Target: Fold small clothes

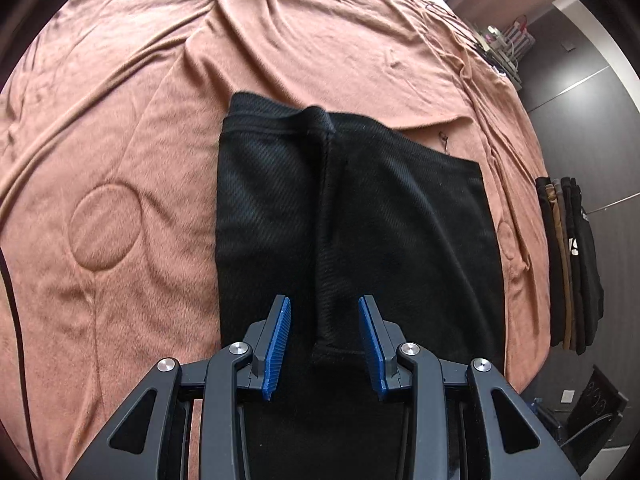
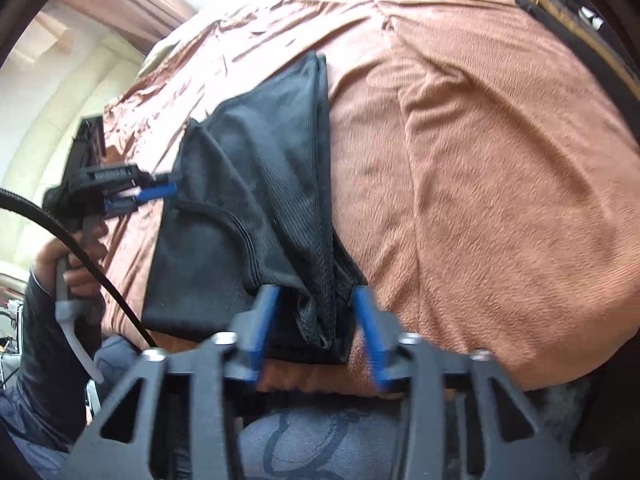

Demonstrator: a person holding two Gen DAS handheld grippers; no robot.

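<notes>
A black knit garment [image 1: 380, 220] lies folded on a brown-pink bed cover [image 1: 120, 160]. A raised ridge of cloth runs down its middle towards me. My left gripper [image 1: 324, 302] hovers over the garment's near end. Its blue pads stand apart on either side of the ridge without pressing it. In the right wrist view the same garment [image 2: 240, 200] bunches at its near corner. That corner hangs loose between the open jaws of my right gripper [image 2: 316, 292]. The left gripper [image 2: 160, 192] also shows there, at the garment's left edge, held by a hand [image 2: 76, 264].
A stack of folded dark and tan clothes [image 1: 568, 264] lies at the bed's right edge, and shows in the right wrist view too [image 2: 568, 4]. A black cable [image 2: 100, 276] trails from the left gripper. The bed edge drops to a dark floor on the right.
</notes>
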